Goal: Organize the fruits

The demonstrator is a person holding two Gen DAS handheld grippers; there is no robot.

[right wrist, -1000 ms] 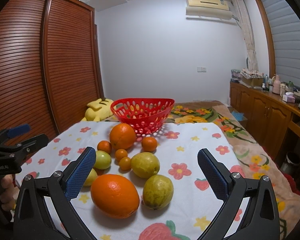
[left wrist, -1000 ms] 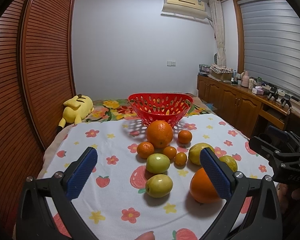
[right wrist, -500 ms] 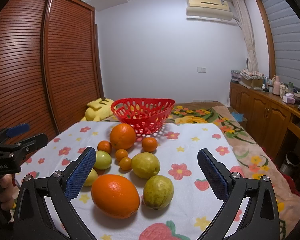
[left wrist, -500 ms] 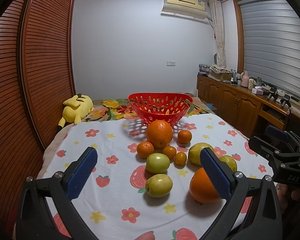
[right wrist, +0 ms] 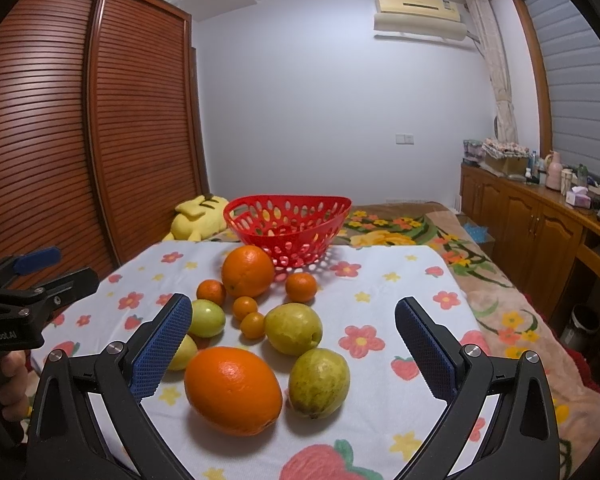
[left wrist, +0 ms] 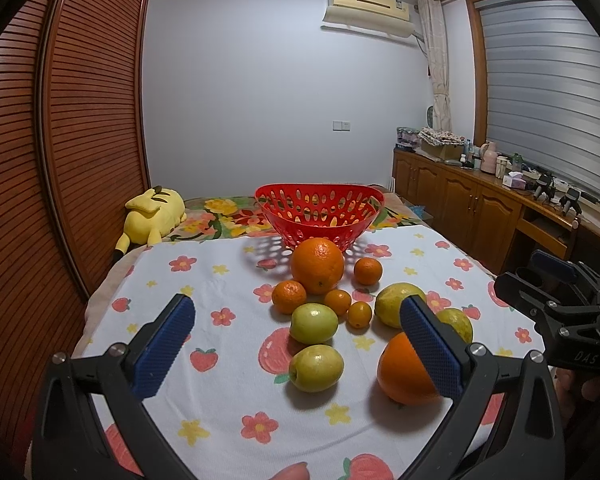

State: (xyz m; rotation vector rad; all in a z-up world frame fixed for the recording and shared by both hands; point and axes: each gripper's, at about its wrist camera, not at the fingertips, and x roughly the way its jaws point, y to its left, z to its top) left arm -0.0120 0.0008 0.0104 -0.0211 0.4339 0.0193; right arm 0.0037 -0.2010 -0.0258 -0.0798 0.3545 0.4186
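Basket (left wrist: 320, 216) holds no fruit; oranges (left wrist: 317, 266) lie beside it.

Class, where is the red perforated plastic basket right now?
In both wrist views the red perforated plastic basket sits at the tablecloth's far edge, centre, just behind the large orange.

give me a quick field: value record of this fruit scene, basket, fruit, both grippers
basket: red perforated plastic basket, far end of the floral tablecloth, no fruit seen inside
large oranges: two, one by the basket, one nearest the right gripper
small oranges: five
green-yellow fruits: four, all on the cloth
left gripper: open, holding nothing
right gripper: open, holding nothing
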